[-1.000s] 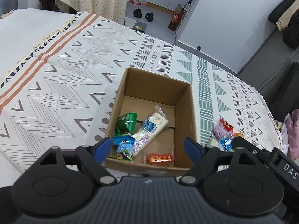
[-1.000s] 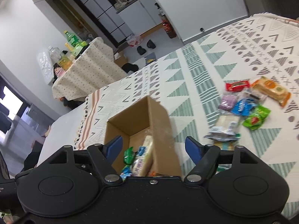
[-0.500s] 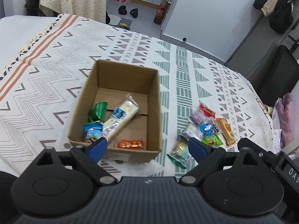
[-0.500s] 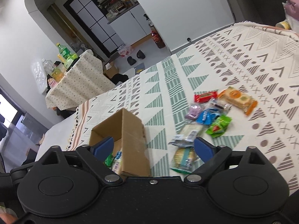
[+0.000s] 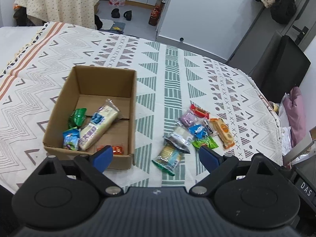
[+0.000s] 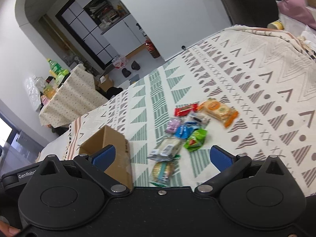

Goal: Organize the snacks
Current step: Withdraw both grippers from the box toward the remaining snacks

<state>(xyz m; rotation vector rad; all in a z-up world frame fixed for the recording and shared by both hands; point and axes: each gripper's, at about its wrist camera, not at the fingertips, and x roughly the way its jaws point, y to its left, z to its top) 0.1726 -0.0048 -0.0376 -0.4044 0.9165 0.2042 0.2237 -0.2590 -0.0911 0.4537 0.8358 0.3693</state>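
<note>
The brown box (image 5: 94, 106) holds a long white pack (image 5: 98, 127), green, blue and orange packs. More snacks (image 5: 189, 132) lie right. Both grippers, left (image 5: 156, 157) and right (image 6: 161, 158), gape wide, empty.

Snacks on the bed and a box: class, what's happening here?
A person holds a two-finger tool in each hand, sorting snacks into a cardboard box on a patterned bedspread. Four or so packets already lie inside; a pile of packets waits beside it. The left tool and right tool are both open and empty, above the spread.

Cardboard box (image 5: 132, 90) holds snacks; more snack packets (image 5: 189, 132) lie beside it.
</note>
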